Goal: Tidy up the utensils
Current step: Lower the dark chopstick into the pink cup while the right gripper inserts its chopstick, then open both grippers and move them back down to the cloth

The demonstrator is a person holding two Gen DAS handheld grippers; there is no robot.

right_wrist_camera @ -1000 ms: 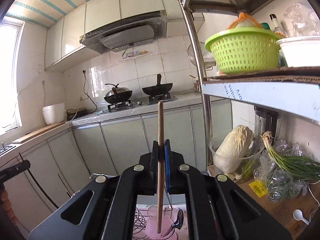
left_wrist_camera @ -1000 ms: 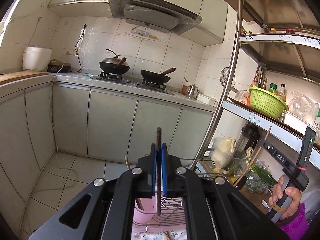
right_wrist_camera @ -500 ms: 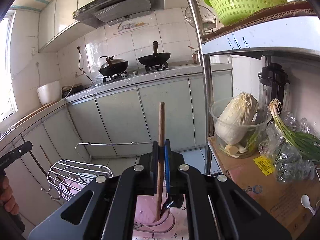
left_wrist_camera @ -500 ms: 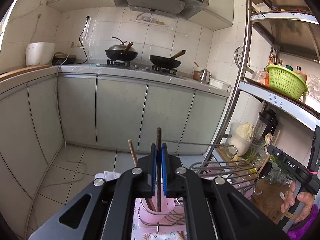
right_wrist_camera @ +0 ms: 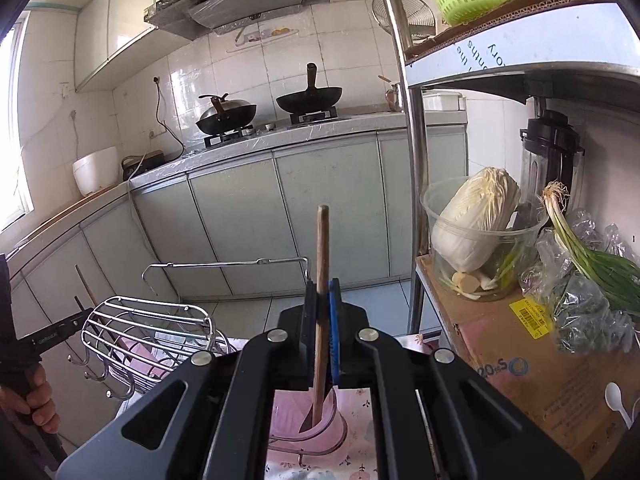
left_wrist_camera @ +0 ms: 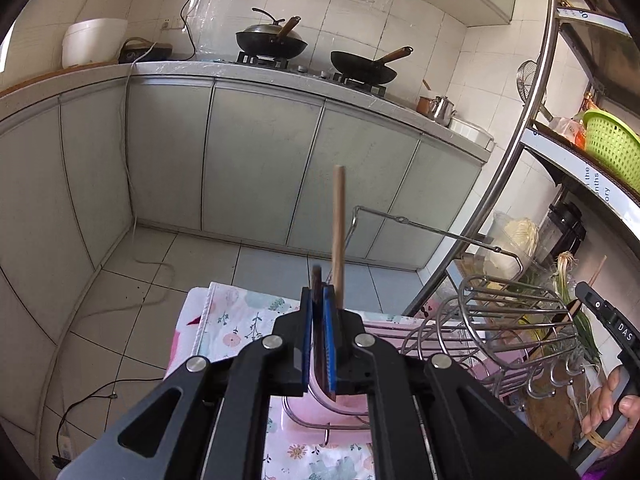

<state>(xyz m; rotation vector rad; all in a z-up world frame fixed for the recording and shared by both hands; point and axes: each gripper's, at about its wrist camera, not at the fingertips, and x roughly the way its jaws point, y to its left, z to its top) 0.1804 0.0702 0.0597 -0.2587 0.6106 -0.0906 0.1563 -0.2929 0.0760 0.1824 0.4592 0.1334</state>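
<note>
My left gripper (left_wrist_camera: 317, 312) holds a thin dark utensil handle (left_wrist_camera: 317, 280) upright between its blue pads, and its jaws are opening. A light wooden stick (left_wrist_camera: 338, 220) stands just right of the fingertips, its lower end hidden. Below is a pink holder cup (left_wrist_camera: 348, 404) in a wire frame. My right gripper (right_wrist_camera: 322, 308) is shut on a wooden-handled utensil (right_wrist_camera: 322, 248), whose dark tip sits inside the pink cup (right_wrist_camera: 292, 412). The right gripper (left_wrist_camera: 612, 320) also shows in the left wrist view, held by a hand (left_wrist_camera: 612, 400).
A chrome wire rack (left_wrist_camera: 516, 320) with hooks lies tilted beside the cup on a floral cloth (left_wrist_camera: 240, 320). A metal shelf post (right_wrist_camera: 416, 160) rises at the right. A cardboard box (right_wrist_camera: 504, 344) there carries a tub of cabbage (right_wrist_camera: 476, 216) and green onions (right_wrist_camera: 592, 264).
My left gripper has come down and tipped forward, bringing the floral cloth, cup and rack under it. The right gripper lowered its wooden-handled utensil into the pink cup, then held still.
</note>
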